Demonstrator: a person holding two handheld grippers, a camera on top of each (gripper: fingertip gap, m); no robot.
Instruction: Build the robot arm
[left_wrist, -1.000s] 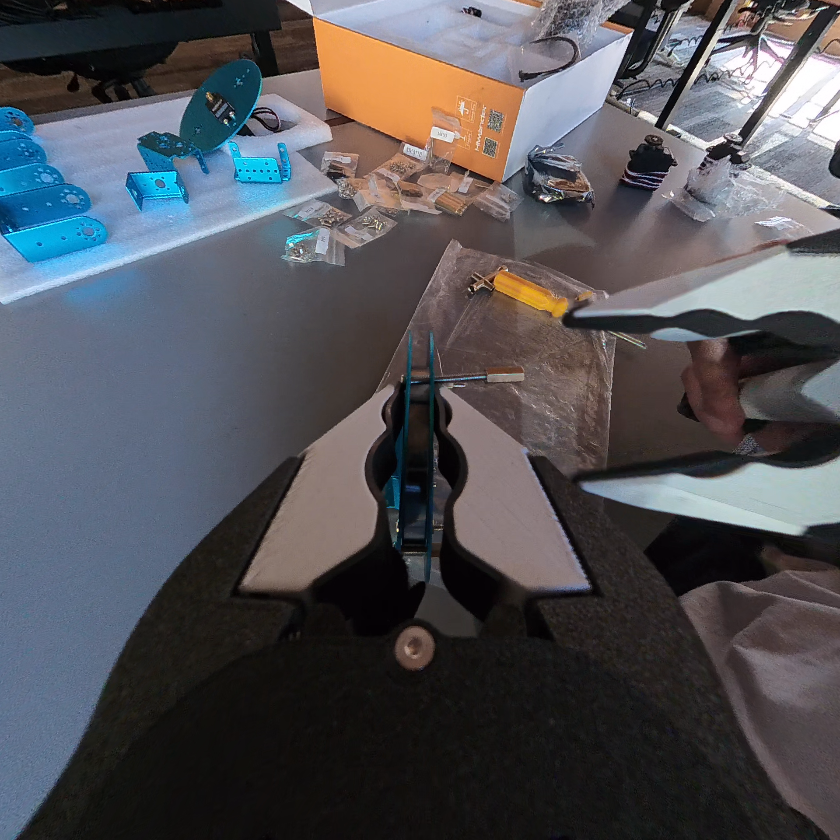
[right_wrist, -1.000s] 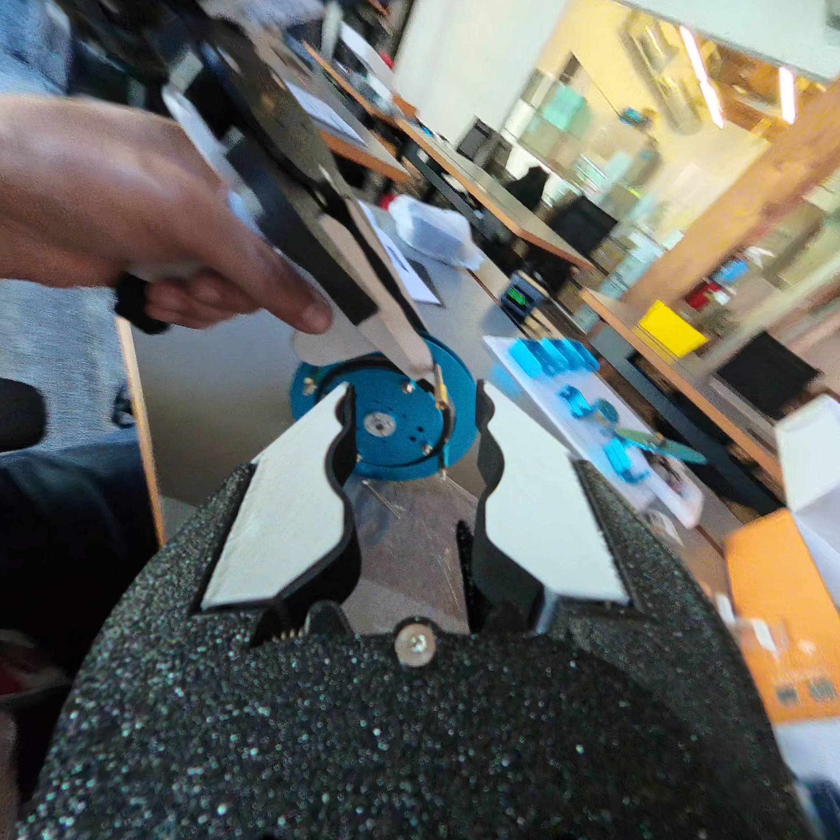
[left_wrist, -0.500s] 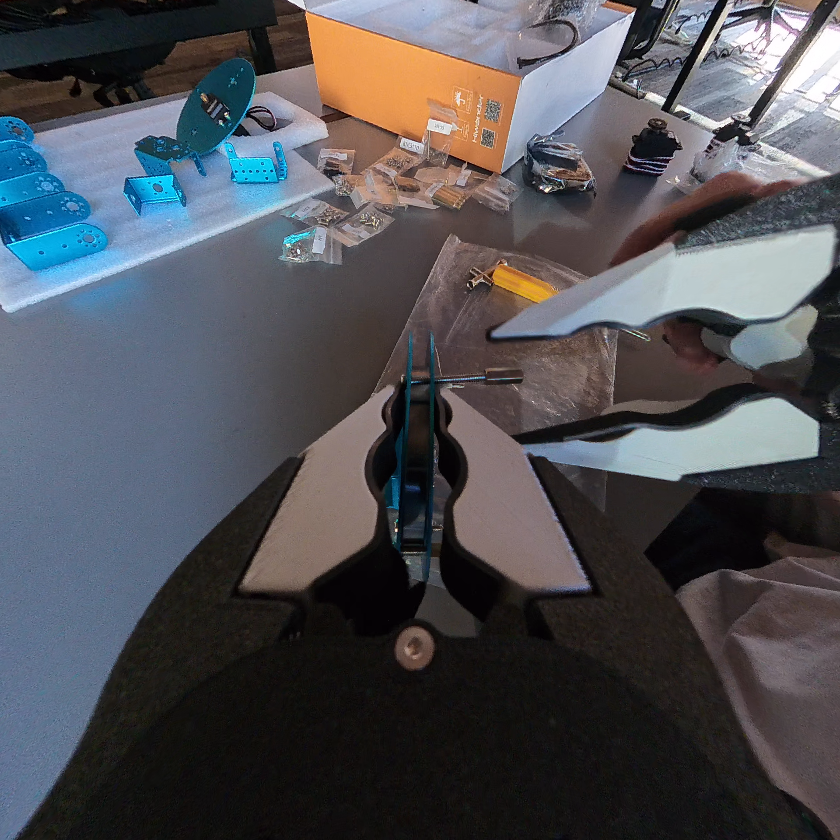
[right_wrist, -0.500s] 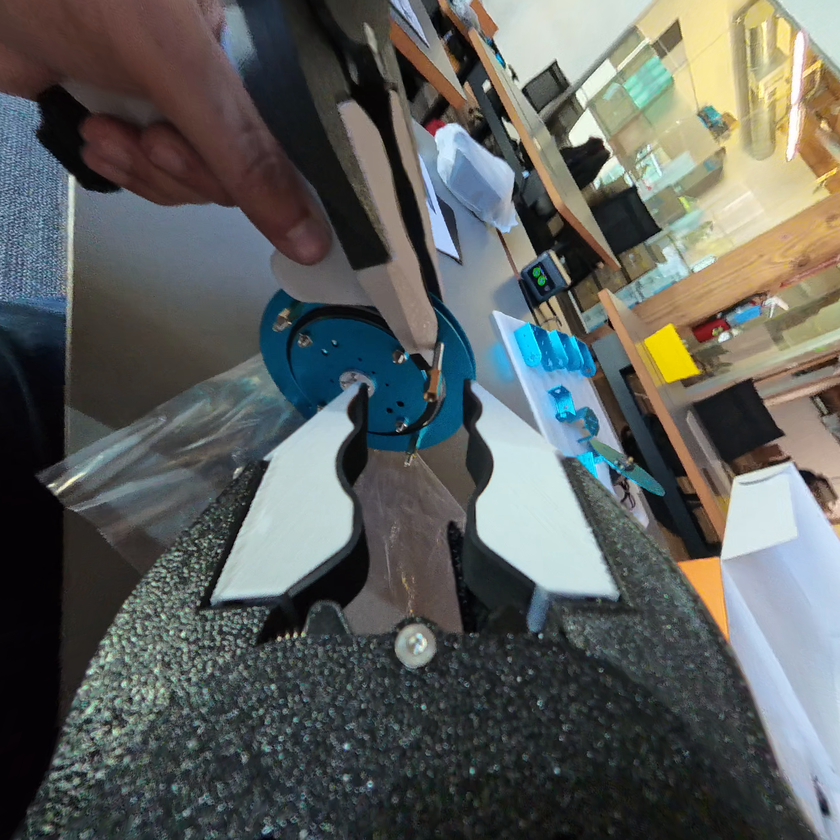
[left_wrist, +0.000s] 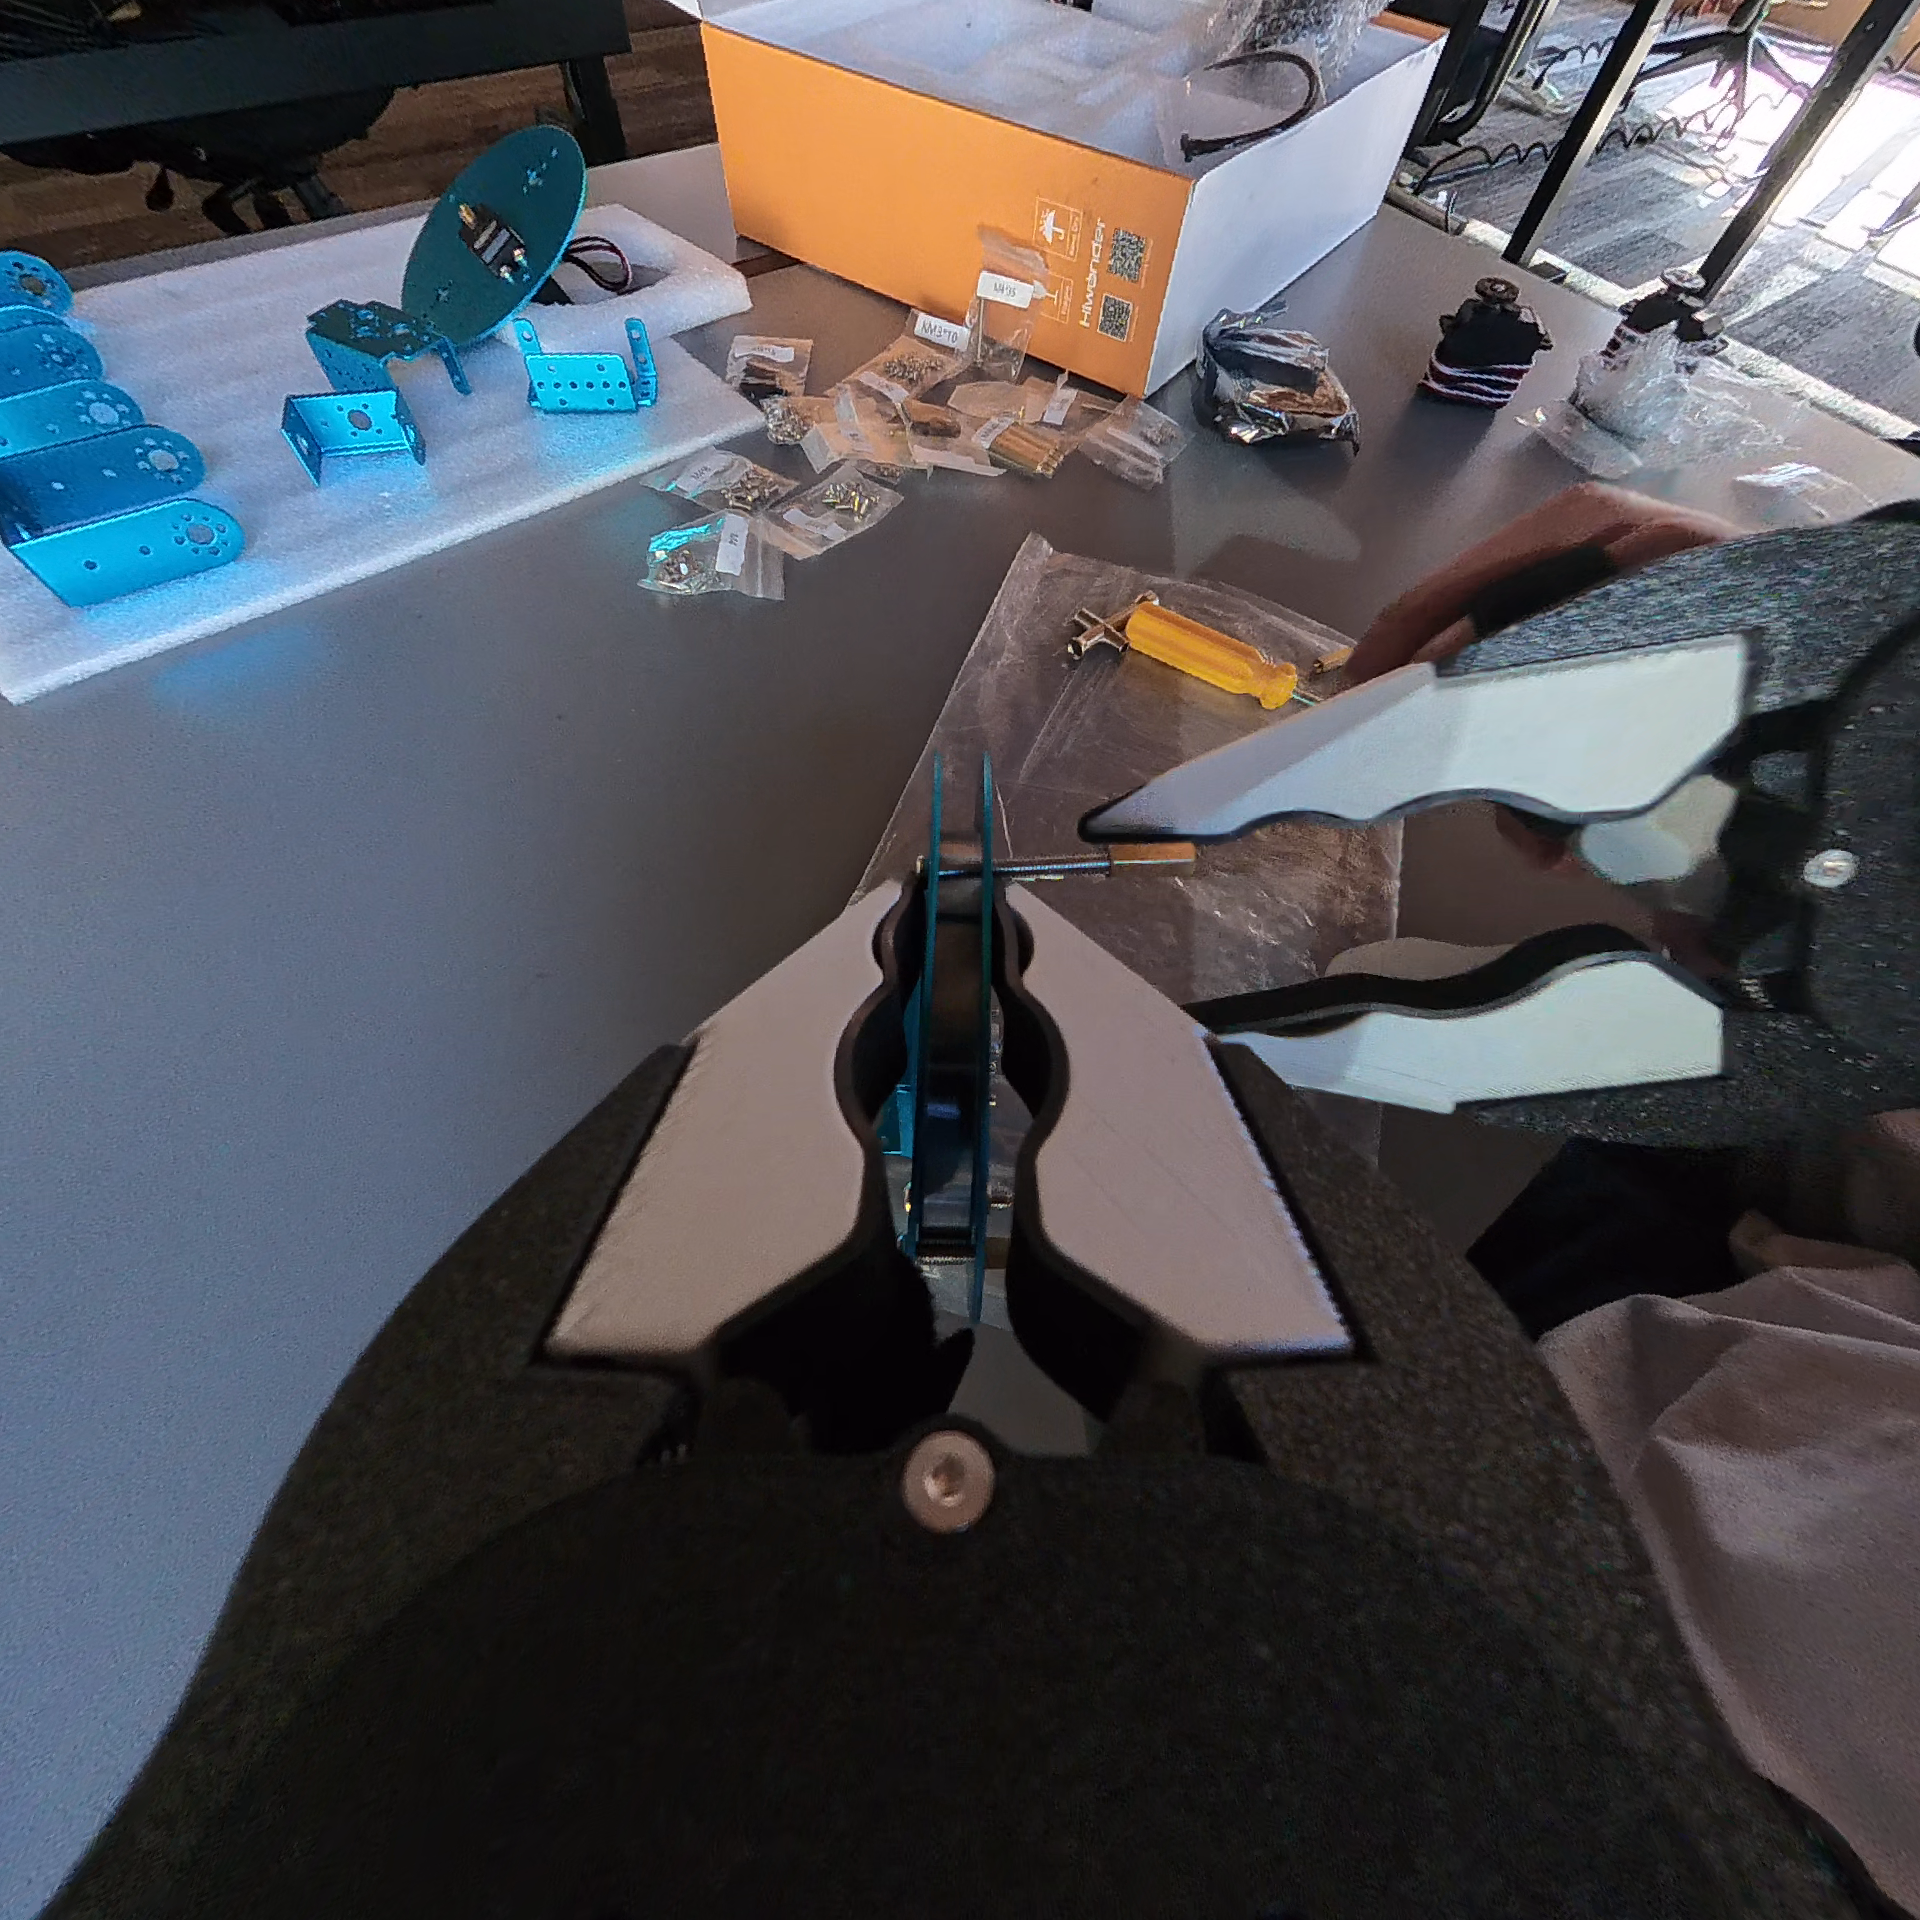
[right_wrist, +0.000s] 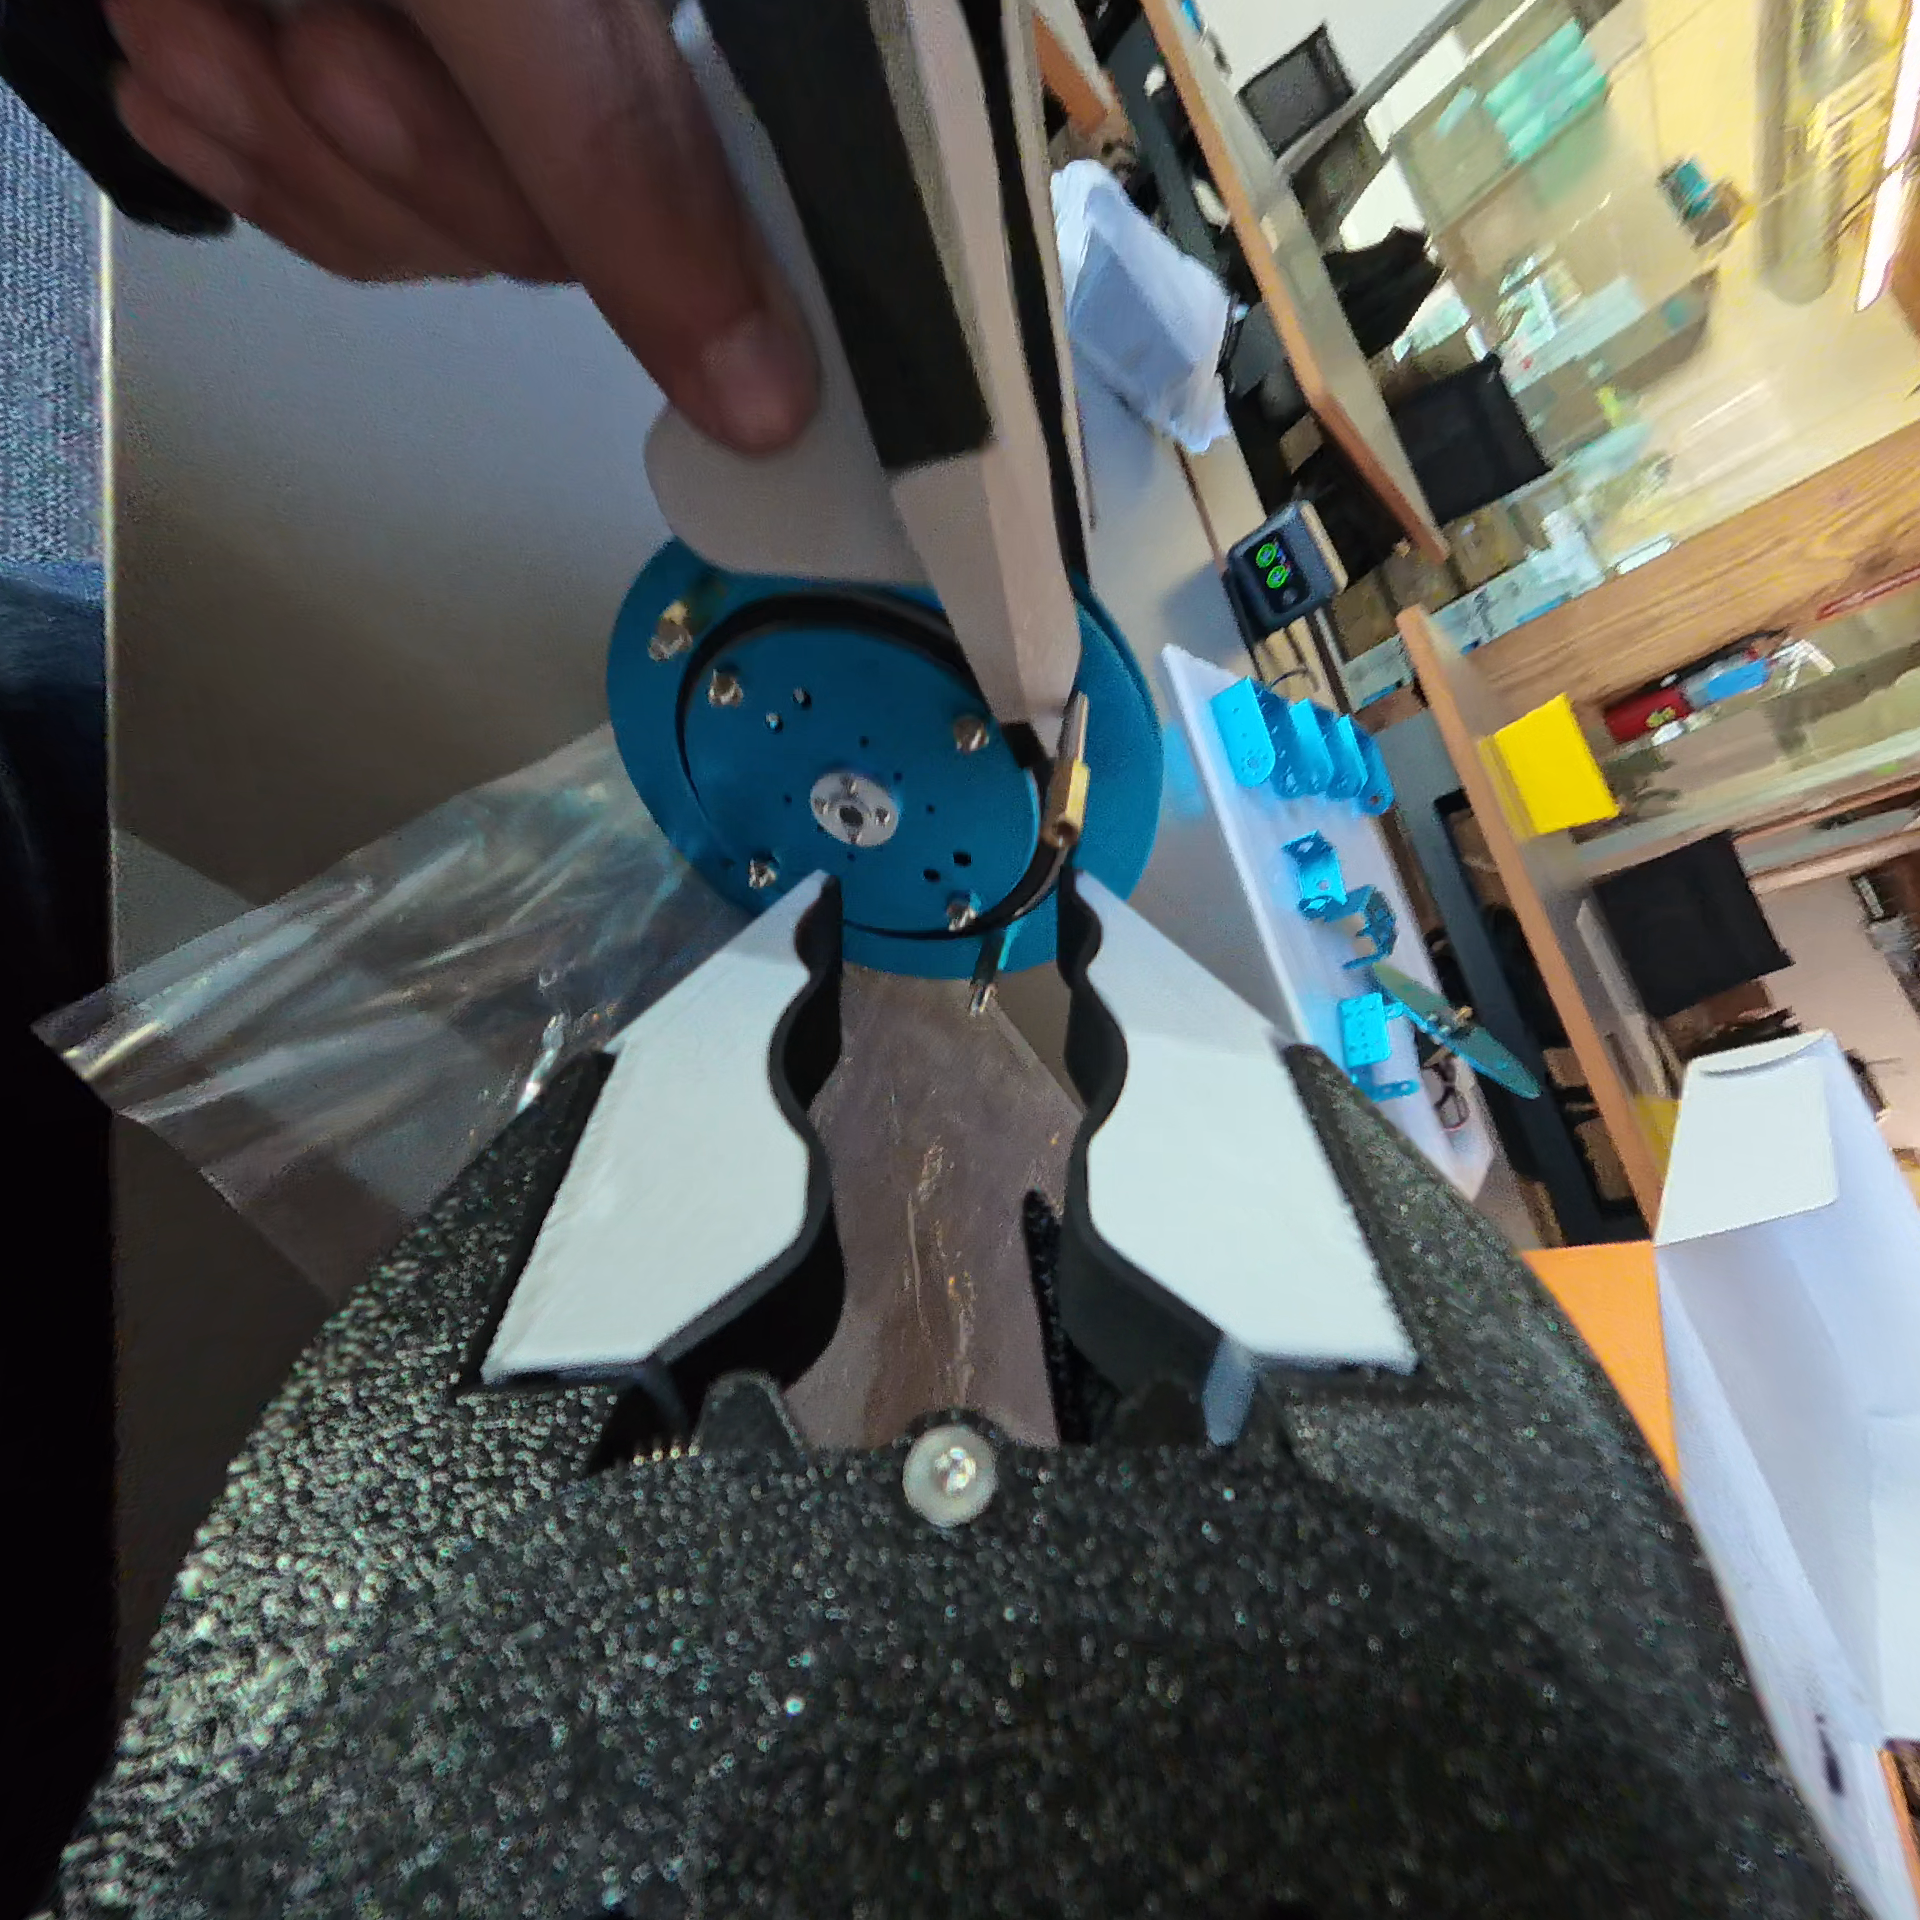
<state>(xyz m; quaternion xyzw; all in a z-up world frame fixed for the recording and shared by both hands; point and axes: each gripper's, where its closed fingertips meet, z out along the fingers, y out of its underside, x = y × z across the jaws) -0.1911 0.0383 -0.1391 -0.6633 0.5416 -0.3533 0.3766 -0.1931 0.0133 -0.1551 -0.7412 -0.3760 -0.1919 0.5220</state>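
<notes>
L gripper (left_wrist: 958, 894) clamped on blue disc pair (left_wrist: 961, 997), edge-on over plastic bag (left_wrist: 1195, 769). R gripper (left_wrist: 1143, 925) at 3 o'clock — jaws apart, empty, upper tip beside brass post (left_wrist: 1148, 858). Screwdriver (left_wrist: 1210, 649) at 1 o'clock.

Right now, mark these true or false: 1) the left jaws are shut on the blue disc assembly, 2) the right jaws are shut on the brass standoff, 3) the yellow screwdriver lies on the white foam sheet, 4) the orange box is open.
1) True: the left gripper clamps the blue disc assembly edge-on.
2) False: the right gripper is open; the brass standoff sits between its tips, ungripped.
3) False: the yellow screwdriver lies on a clear plastic bag; the white foam sheet holds blue brackets.
4) True: the orange box is open.
</notes>
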